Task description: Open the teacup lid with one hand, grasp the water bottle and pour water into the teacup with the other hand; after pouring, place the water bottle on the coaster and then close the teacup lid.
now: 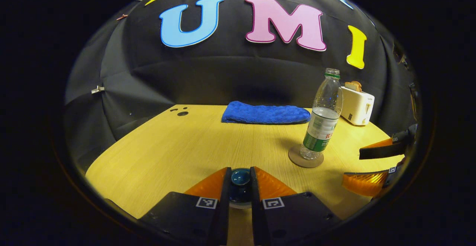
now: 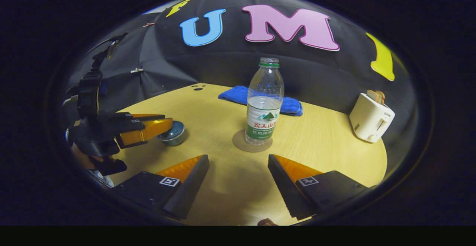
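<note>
Left gripper: fingers closed in on the knob of the teacup lid, both pressing its sides in the left gripper view. From the right gripper view the same left gripper reaches in from the left, over the teacup, which sits on the wooden table well left of the bottle; can't tell from here whether the lid is seated or slightly lifted. Right gripper: jaws wide, nothing between them, low over the table just in front of the water bottle. Bottle is upright on the round coaster, cap off, roughly half full, not touched by either gripper. In the left gripper view the right gripper shows at the right edge, just beside the bottle and coaster. Behind the bottle: folded blue towel at the back edge of the table, white toaster with bread in its slot to the right.
</note>
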